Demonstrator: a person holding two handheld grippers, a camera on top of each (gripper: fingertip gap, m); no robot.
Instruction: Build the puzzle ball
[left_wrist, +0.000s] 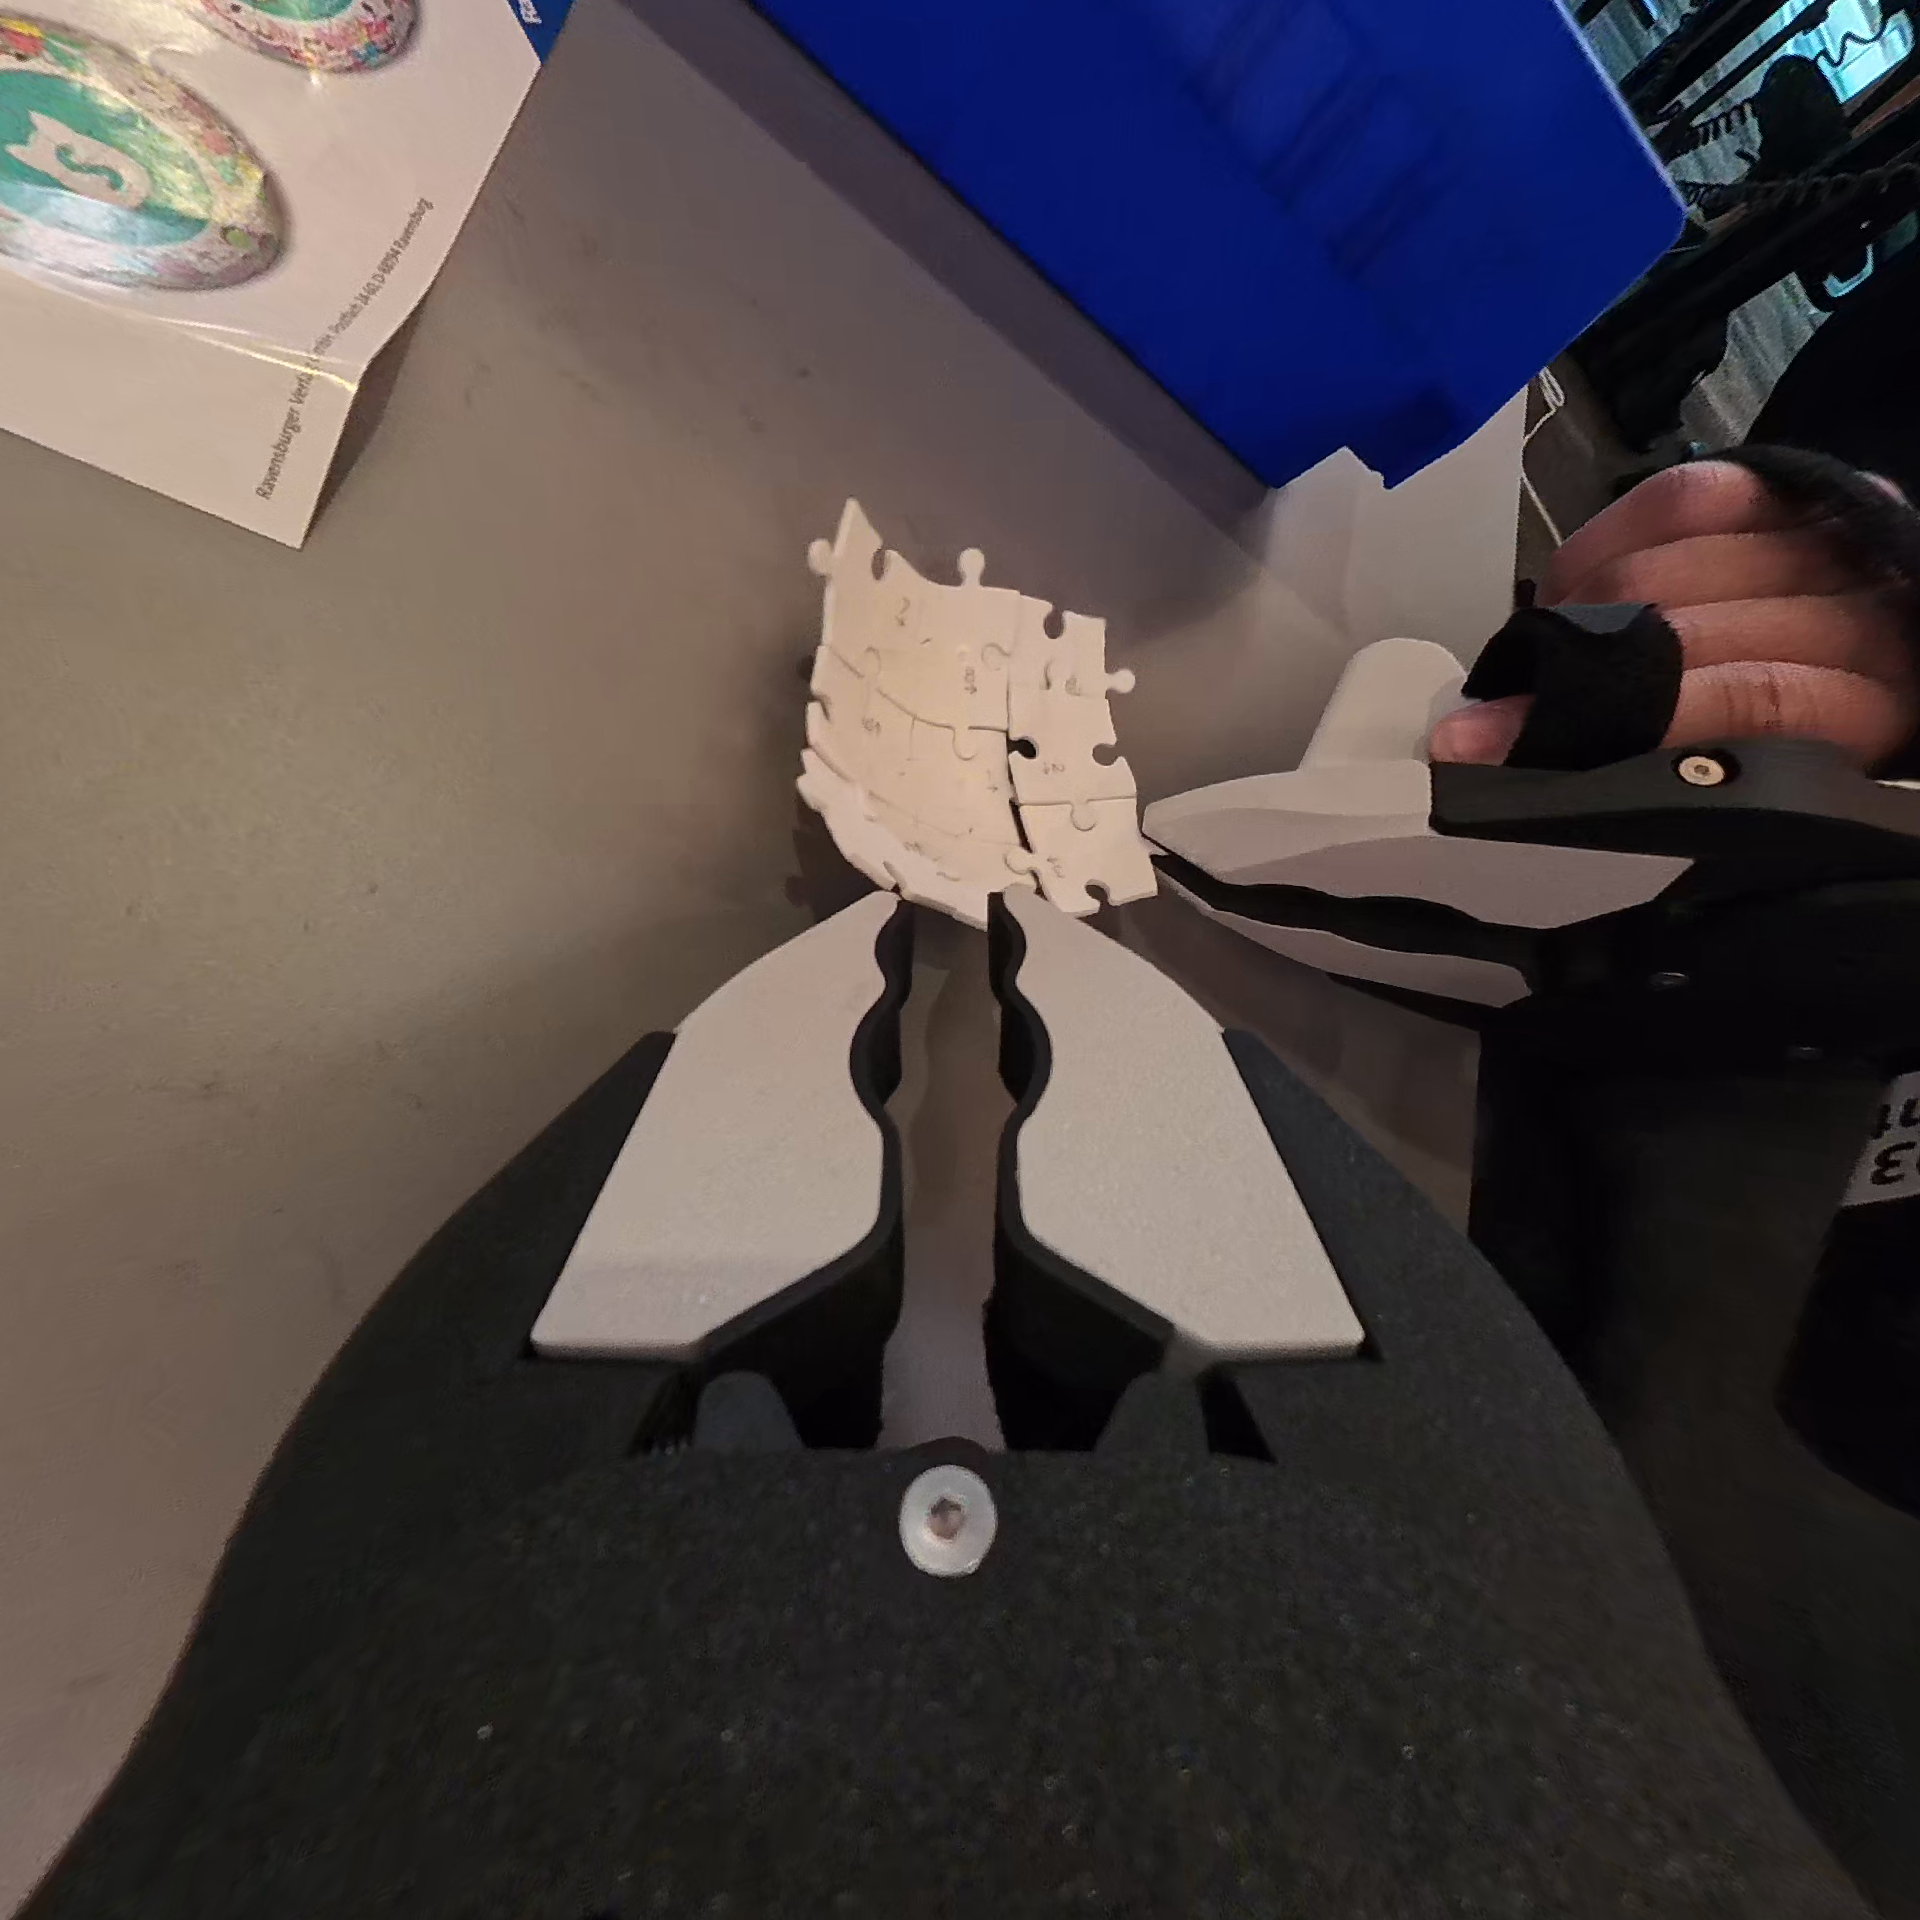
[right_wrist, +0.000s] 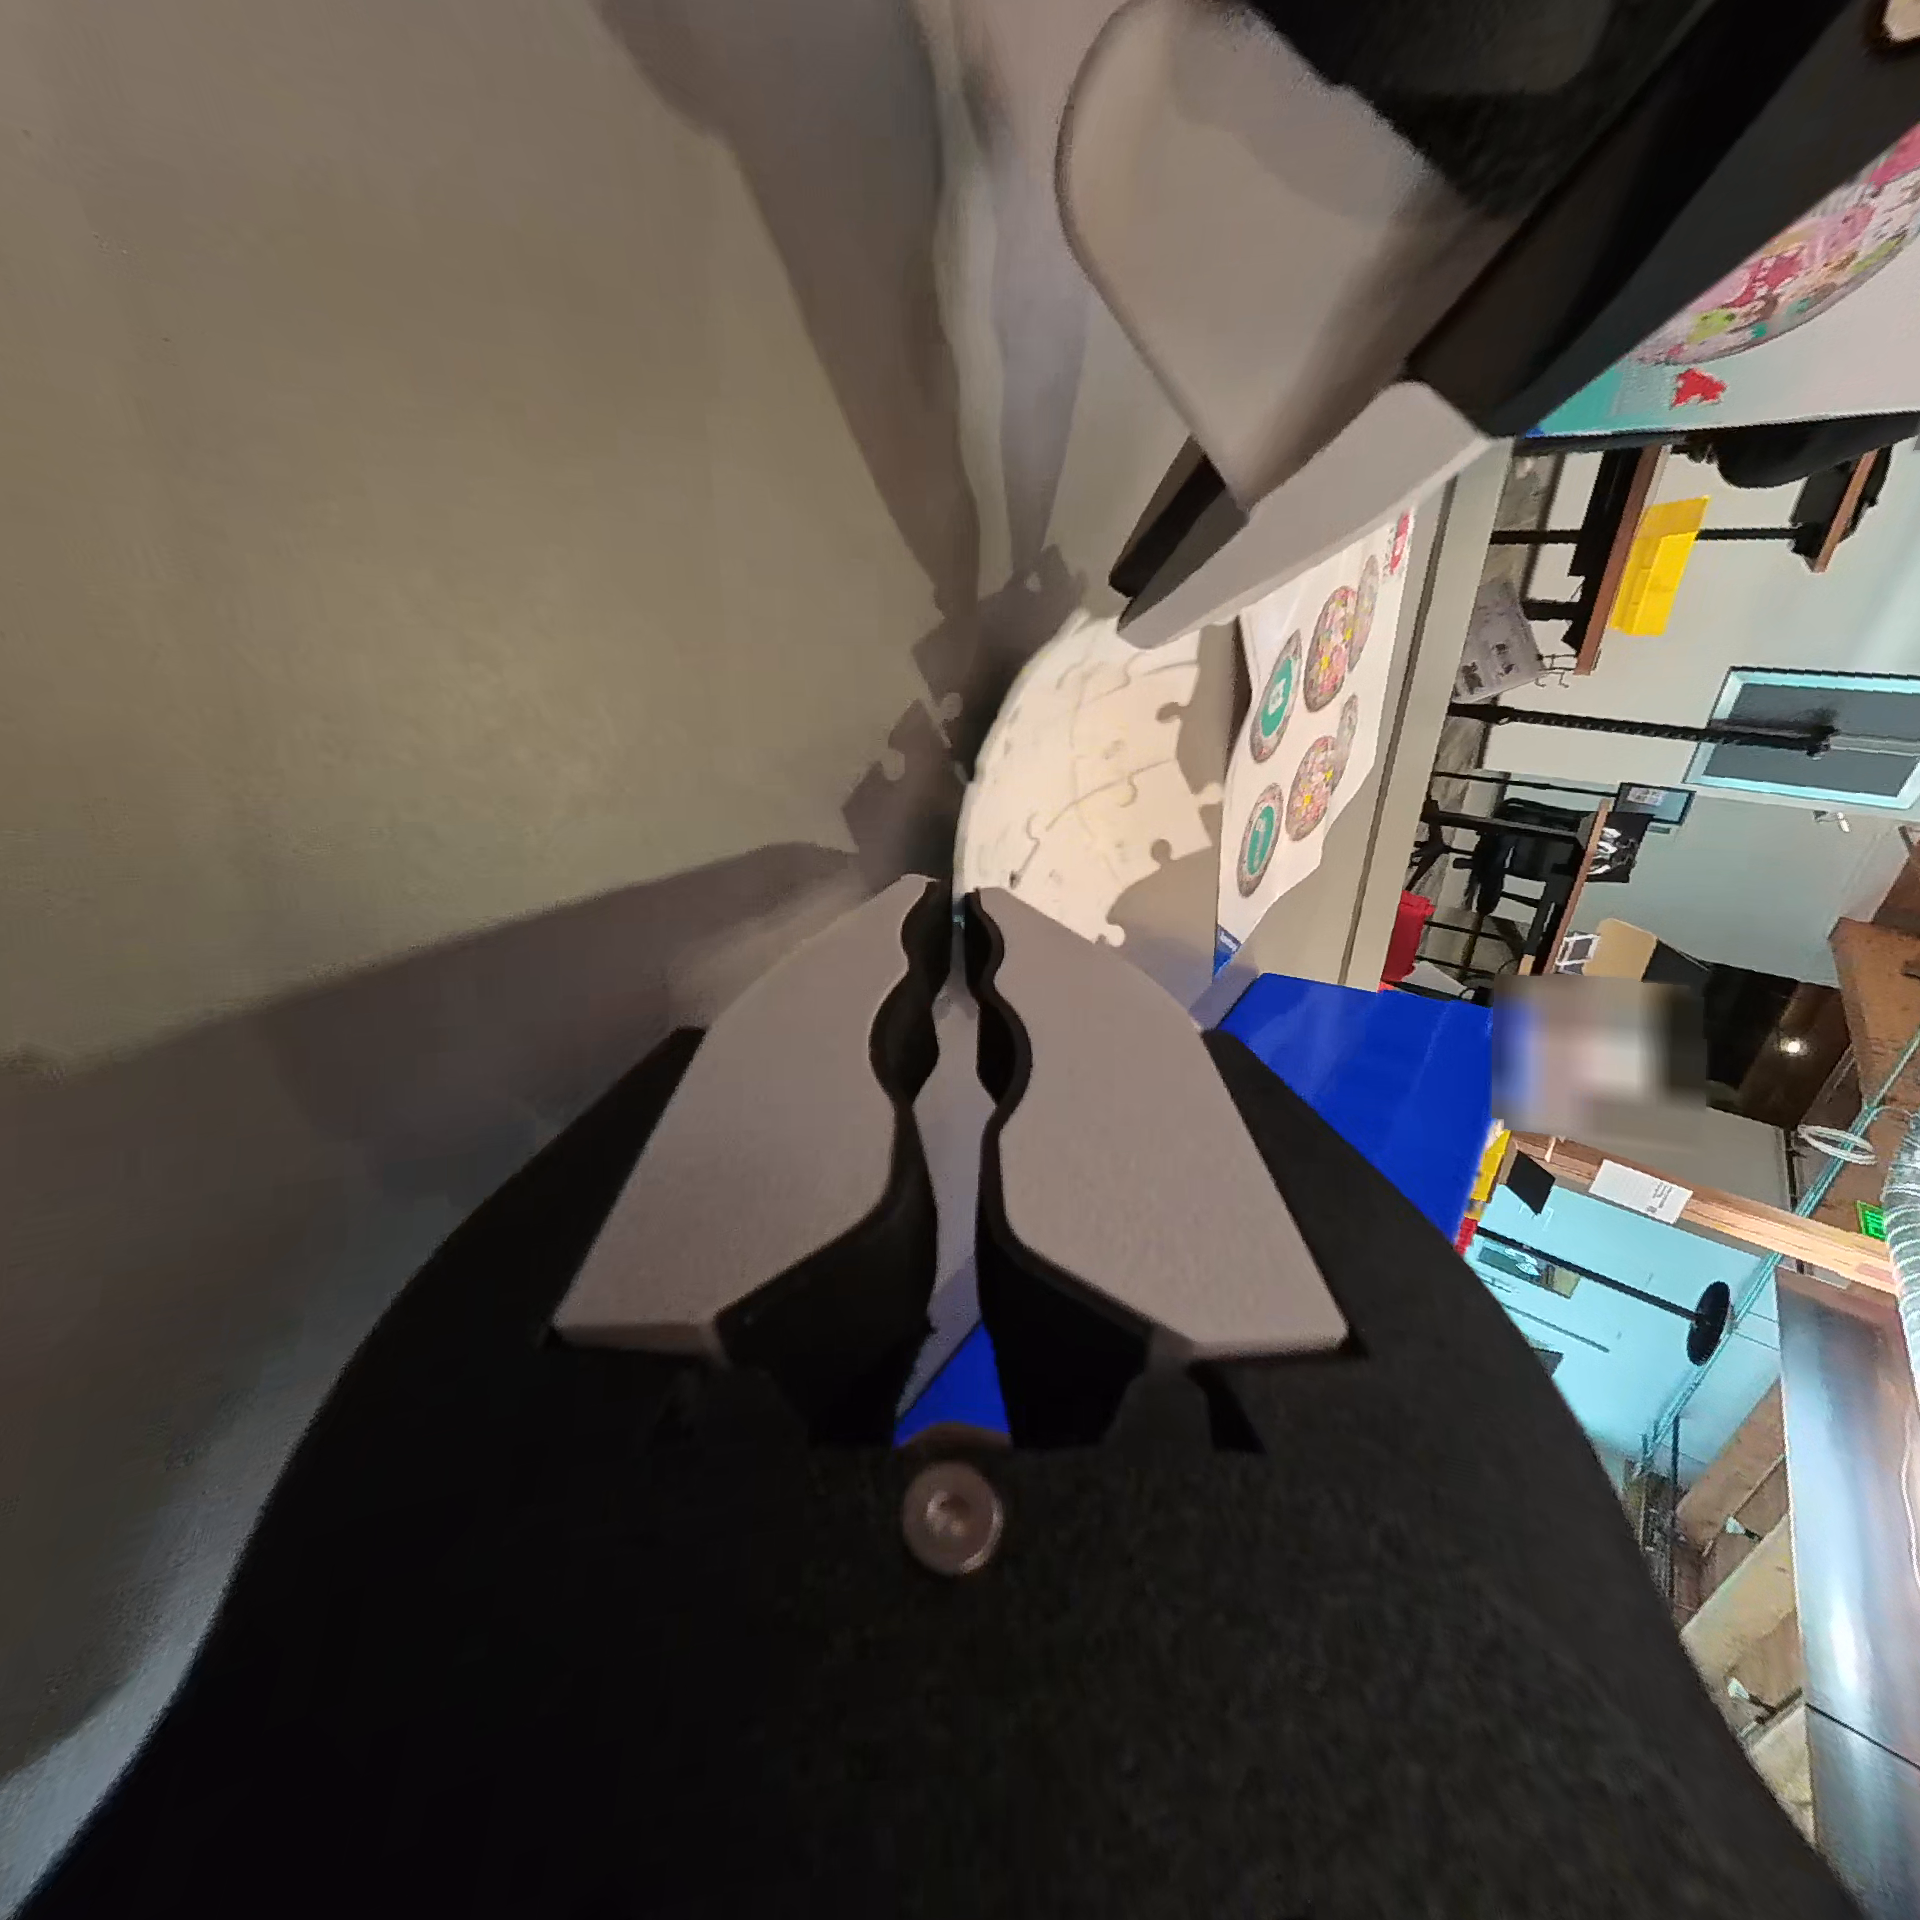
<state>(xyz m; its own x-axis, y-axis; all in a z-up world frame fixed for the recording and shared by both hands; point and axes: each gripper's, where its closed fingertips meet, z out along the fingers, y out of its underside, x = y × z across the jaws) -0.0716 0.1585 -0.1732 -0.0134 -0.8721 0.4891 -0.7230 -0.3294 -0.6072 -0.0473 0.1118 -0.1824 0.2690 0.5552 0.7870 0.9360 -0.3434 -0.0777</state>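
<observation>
At the upper left of the left wrist view a white printed instruction sheet with colourful ball pictures lies on the grey counter, cut off by the frame edge. In the centre, the curved white panel of joined plastic puzzle pieces stands above the counter, its lower edge pinched between the tips of the left tongs, which are nearly pressed together on it. A blue plastic bin fills the upper right. At the right, the right tongs reach the panel's lower right corner piece, held by a hand in a black fingerless glove; the contact itself is hard to make out there. In the blurred right wrist view the right tongs close narrowly on the panel edge.
</observation>
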